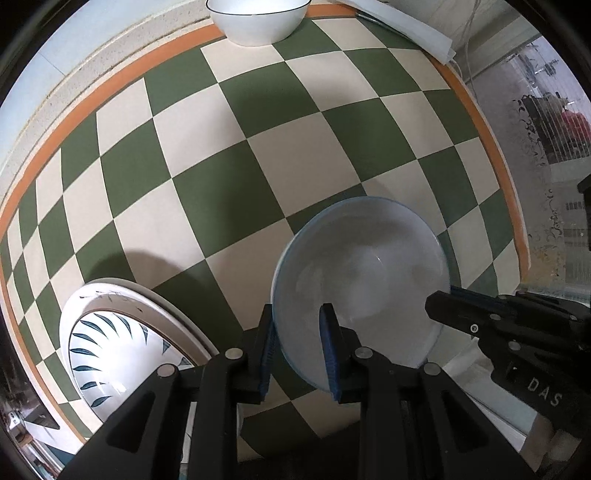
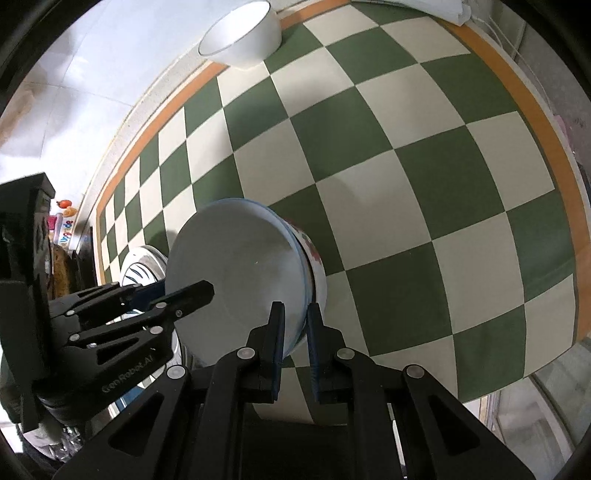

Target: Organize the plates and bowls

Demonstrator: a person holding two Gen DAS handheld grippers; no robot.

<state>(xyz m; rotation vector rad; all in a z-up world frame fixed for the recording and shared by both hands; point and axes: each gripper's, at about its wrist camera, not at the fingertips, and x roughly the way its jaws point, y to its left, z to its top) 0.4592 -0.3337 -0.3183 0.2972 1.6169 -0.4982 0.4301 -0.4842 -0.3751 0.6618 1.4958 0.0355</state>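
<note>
A green-and-cream checkered tablecloth (image 1: 258, 155) with an orange border is filling both views. The left gripper (image 1: 301, 347) and the right gripper (image 2: 295, 343) are both clenching opposite rims of a pale blue bowl (image 1: 369, 273), lower centre. A leaf-patterned plate (image 1: 110, 343) is sitting lower left, and a white bowl (image 1: 256, 20) is resting at the top edge.
</note>
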